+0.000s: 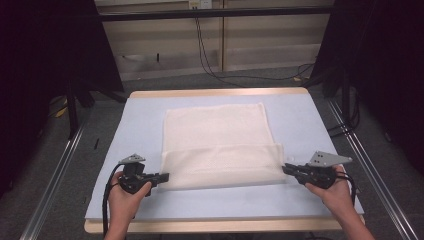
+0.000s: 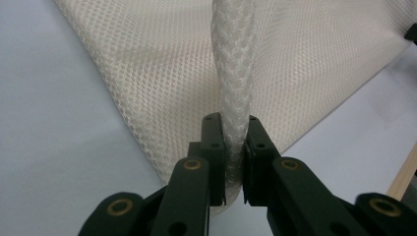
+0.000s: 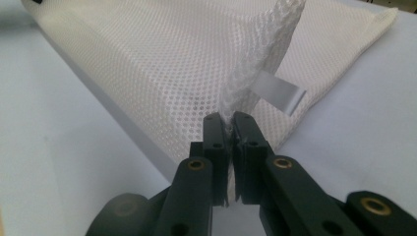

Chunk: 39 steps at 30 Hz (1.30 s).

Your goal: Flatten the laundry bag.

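A white mesh cloth (image 1: 220,145) lies at the middle of the desk (image 1: 135,125), its near strip doubled back over itself so that a folded band runs parallel to the desk's near edge. We hold that band at both ends. Our left hand-held gripper (image 1: 165,177) is clamped on the cloth's near left corner, where the left gripper view shows a roll of mesh (image 2: 235,98) pinched upright between the jaws. Our right hand-held gripper (image 1: 286,169) is clamped on the near right corner, and the right gripper view shows the mesh (image 3: 255,78) bunched between jaws drawn tight together, a small white tag (image 3: 278,91) sticking out beside them.

The cloth's long axis at the fold runs from one gripper to the other, across the desk from its left side to its right. The rest of the cloth stretches away from both grippers toward the desk's far edge, so we judge that any further fold would carry the held edge forward. Both hands sit equally close, each at its own corner. Our forearms come in over the near edge, wrists low, grippers lying nearly level and pointing inward at each other.
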Each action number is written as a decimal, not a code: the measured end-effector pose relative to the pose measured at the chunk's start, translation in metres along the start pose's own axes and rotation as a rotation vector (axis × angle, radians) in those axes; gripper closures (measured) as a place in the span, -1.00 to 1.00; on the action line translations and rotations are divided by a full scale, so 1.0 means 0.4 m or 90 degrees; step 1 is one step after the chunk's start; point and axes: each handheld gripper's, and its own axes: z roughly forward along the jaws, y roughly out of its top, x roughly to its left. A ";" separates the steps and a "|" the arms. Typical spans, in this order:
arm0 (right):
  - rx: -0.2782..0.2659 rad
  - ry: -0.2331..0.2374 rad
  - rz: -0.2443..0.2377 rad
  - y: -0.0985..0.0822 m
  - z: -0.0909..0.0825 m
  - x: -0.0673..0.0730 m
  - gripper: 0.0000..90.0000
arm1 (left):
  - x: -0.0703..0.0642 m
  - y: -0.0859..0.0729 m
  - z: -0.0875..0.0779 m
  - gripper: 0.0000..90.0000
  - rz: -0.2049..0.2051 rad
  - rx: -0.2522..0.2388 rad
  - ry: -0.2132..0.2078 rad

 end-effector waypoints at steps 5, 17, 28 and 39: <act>0.017 0.021 -0.010 -0.024 -0.013 0.019 0.87 | -0.011 -0.022 -0.019 0.80 -0.012 0.000 -0.006; 0.038 0.033 -0.018 -0.034 -0.048 0.023 0.74 | -0.018 -0.042 -0.035 0.68 -0.022 0.014 -0.004; 0.064 0.013 0.012 -0.048 -0.066 -0.026 0.60 | 0.031 -0.046 -0.080 0.25 -0.044 -0.004 0.032; -0.007 -0.054 0.090 -0.012 -0.032 -0.047 0.79 | 0.073 -0.013 -0.074 0.59 -0.081 -0.046 0.033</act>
